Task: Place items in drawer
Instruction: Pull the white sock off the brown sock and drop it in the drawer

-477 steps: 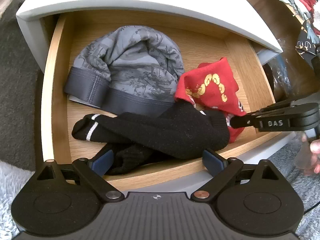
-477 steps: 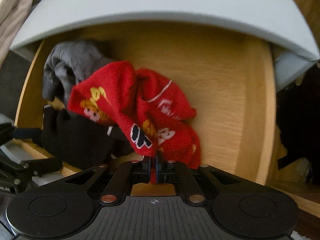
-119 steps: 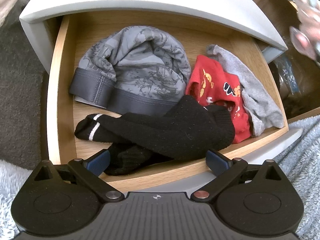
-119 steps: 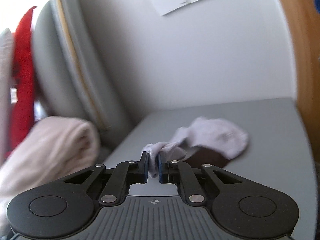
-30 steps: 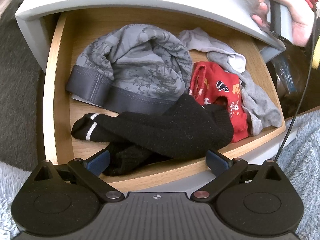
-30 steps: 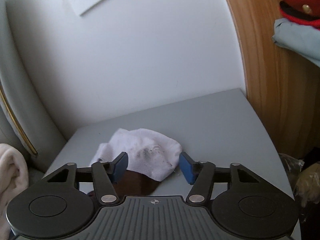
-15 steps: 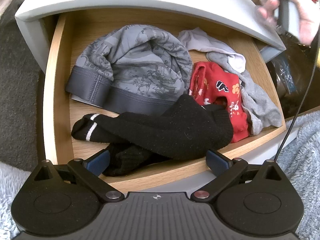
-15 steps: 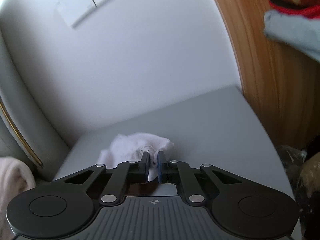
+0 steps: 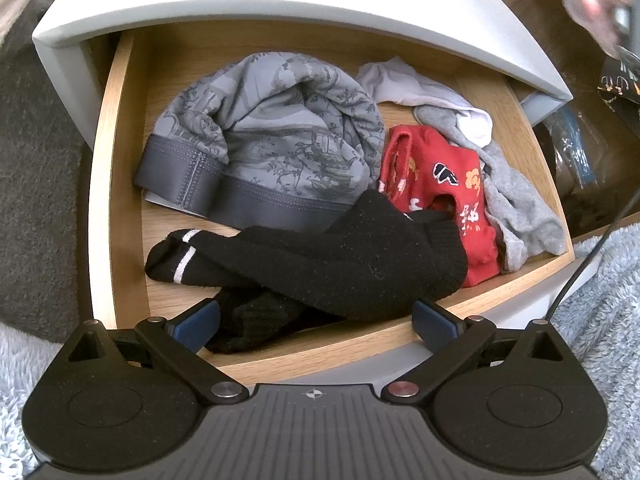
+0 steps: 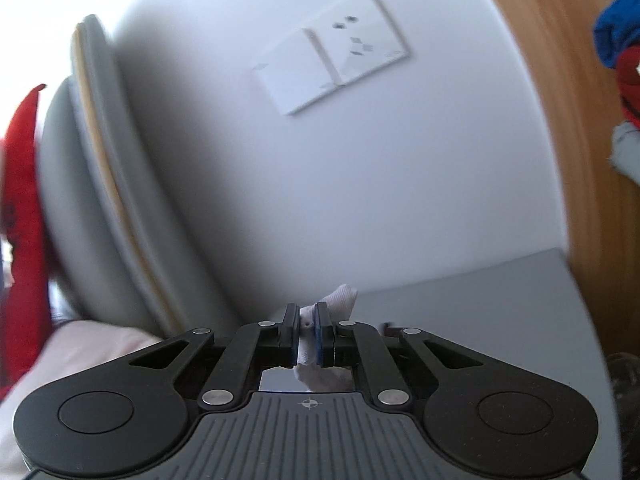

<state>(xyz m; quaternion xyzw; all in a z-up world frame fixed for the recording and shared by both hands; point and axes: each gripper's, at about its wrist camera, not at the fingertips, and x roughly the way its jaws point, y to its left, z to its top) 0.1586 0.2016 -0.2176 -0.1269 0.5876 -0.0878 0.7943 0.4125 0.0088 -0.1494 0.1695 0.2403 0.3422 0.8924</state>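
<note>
We see the right gripper [image 10: 307, 334] with its blue pads [image 10: 320, 336] nearly together, clamped on a white sock [image 10: 334, 300]; a fold pokes out past the tips and the rest hangs below, above the grey cabinet top [image 10: 480, 300]. The left gripper [image 9: 316, 326] has its fingers spread wide with nothing between the pads [image 9: 196, 320], sitting at the front edge of the open wooden drawer [image 9: 108, 184]. In the drawer we count one grey patterned garment [image 9: 272, 132], one black sock [image 9: 320, 264] with white stripes with a second black piece under it, one red sock [image 9: 436, 184], one grey sock [image 9: 516, 200] and one white sock [image 9: 412, 84] at the back right. A blurred hand [image 9: 596, 4] shows at top right in the left view.
</note>
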